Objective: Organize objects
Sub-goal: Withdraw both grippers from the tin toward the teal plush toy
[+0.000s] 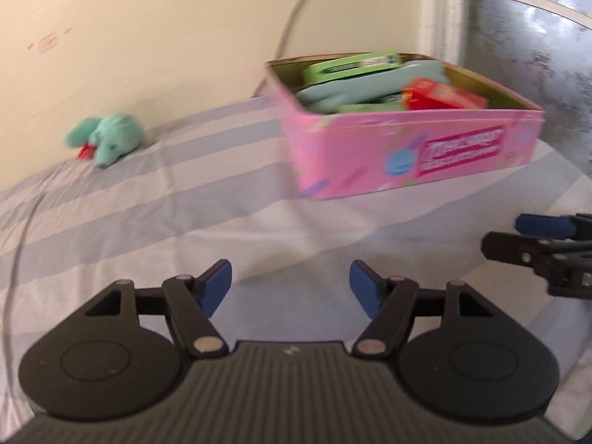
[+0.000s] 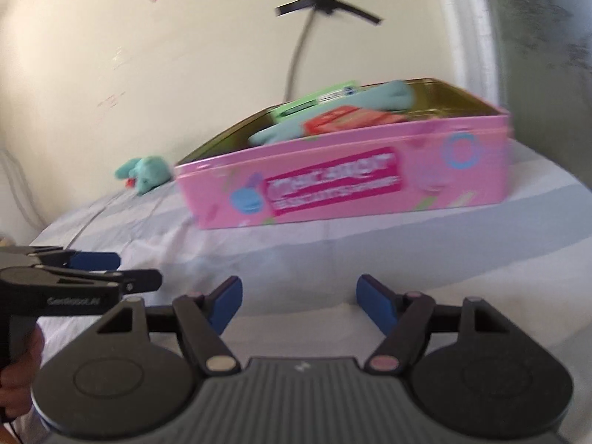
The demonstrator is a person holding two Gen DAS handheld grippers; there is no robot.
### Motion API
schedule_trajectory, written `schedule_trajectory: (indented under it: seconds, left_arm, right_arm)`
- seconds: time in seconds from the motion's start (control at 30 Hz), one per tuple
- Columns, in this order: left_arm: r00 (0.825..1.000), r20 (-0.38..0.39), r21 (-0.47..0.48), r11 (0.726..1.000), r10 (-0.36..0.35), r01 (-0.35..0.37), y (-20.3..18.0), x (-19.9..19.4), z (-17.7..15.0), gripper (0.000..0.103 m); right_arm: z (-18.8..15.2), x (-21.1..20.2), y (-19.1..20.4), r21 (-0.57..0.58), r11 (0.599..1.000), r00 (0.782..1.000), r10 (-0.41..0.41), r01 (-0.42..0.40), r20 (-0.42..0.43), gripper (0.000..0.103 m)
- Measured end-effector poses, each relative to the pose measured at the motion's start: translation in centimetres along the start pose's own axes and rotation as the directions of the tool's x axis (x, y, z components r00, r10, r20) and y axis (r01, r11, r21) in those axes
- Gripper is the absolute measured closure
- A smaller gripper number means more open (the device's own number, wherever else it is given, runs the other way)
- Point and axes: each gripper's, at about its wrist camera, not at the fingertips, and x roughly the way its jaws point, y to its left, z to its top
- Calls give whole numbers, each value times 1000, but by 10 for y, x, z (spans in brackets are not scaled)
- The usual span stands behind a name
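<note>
A pink tin box (image 1: 407, 151) (image 2: 344, 181) stands lidless on the striped bed sheet (image 1: 148, 222). Inside it lie a green packet (image 1: 351, 64), a teal soft toy (image 1: 370, 85) and a red packet (image 1: 440, 98). A second teal plush toy (image 1: 107, 138) (image 2: 144, 174) rests on the sheet by the wall, left of the box. My left gripper (image 1: 290, 285) hovers open over the sheet in front of the box, nothing between its blue pads. My right gripper (image 2: 299, 303) is open too and empty, also short of the box. Each gripper shows at the edge of the other's view.
A cream wall (image 1: 148, 37) runs behind the bed, with a grey cable (image 1: 292, 26) hanging down to the box's back corner. A frosted window (image 1: 536, 55) is at the right. A hand (image 2: 18, 373) holds the left gripper's handle.
</note>
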Motion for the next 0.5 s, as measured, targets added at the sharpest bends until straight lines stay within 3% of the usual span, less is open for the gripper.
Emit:
schedule_trajectory:
  seconds: [0.2,0.5]
  left_arm:
    - [998,-13,-57,996,62,-62,49,2,-9,30]
    - [984,-31,-149,972,177,-179,122,-1,-18,28]
  right_arm:
    - [-1,27,55,-101,992,996,69,-75,-62,32]
    - [0,81,151,-266,946,979,152,-184,-137,31]
